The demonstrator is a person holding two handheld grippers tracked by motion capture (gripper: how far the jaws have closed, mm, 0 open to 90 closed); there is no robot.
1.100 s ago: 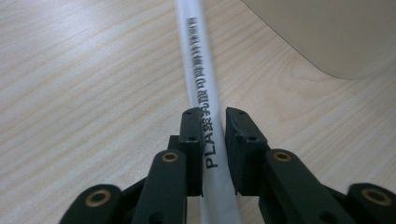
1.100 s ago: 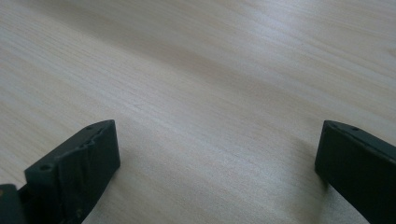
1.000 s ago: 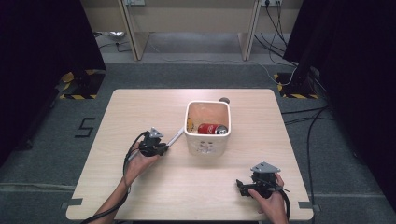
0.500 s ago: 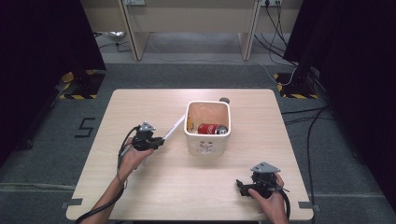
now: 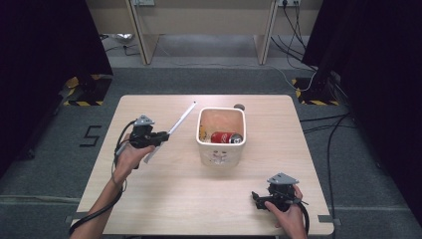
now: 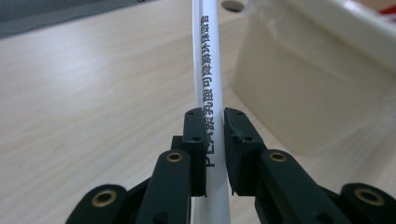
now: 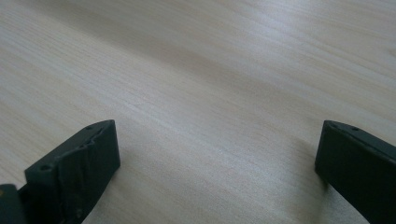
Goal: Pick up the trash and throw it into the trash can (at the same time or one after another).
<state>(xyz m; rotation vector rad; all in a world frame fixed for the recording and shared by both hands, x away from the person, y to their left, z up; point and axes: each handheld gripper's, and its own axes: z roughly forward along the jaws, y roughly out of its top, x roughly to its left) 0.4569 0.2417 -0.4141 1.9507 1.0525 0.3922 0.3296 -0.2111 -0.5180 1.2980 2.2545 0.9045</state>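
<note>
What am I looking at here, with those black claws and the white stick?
A person sits at a wooden table with a hand-held two-jaw tool in each hand. One picture looks down from above; the other two come from cameras riding on the tools. The left gripper is clamped on a white paper-wrapped straw. The right gripper rests near the table's edge, jaws wide open, holding nothing. In the middle stands a cream bin with a red can lying inside.
</note>
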